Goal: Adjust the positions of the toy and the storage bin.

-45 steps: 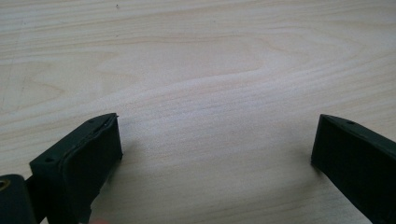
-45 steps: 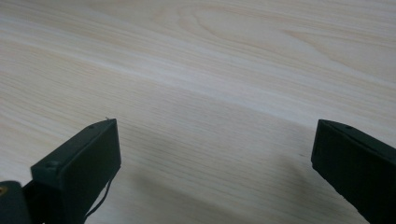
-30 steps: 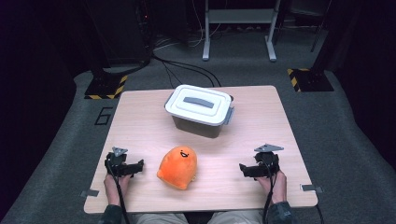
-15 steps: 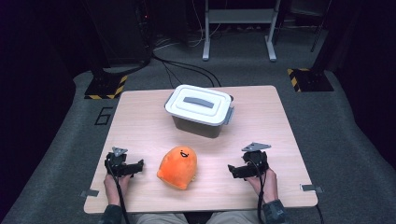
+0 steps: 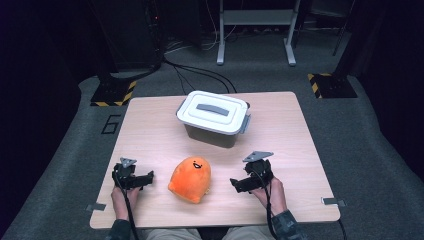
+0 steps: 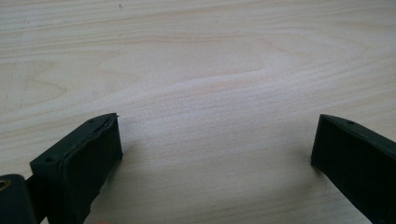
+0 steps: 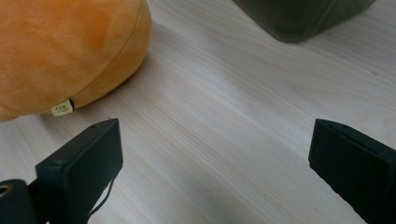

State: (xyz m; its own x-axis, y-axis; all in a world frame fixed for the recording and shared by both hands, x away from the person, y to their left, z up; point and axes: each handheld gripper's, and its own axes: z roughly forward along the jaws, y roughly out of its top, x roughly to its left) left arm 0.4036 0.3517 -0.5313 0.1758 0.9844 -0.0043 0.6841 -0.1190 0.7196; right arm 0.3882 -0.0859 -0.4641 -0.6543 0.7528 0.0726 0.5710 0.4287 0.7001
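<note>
An orange plush toy (image 5: 190,179) with a smiling face lies near the table's front edge, between both hands. My left gripper (image 5: 149,177) rests on the wood to its left, open, with bare tabletop between its jaws (image 6: 212,149). My right gripper (image 5: 234,184) sits to the toy's right, pointing at it, open with nothing held. In the right gripper view (image 7: 215,154) the orange plush toy (image 7: 65,51) lies just beyond the left jaw, showing a small sewn tag (image 7: 62,108). A grey box with a white lid (image 5: 213,117) stands behind the toy.
The wooden table (image 5: 290,130) has bare room on both sides of the box. The box's dark lower corner (image 7: 299,16) shows at the top of the right gripper view. Dark floor with cables and stand bases surrounds the table.
My right gripper has moved left across the table toward the plush toy. The left gripper and the toy have stayed in place.
</note>
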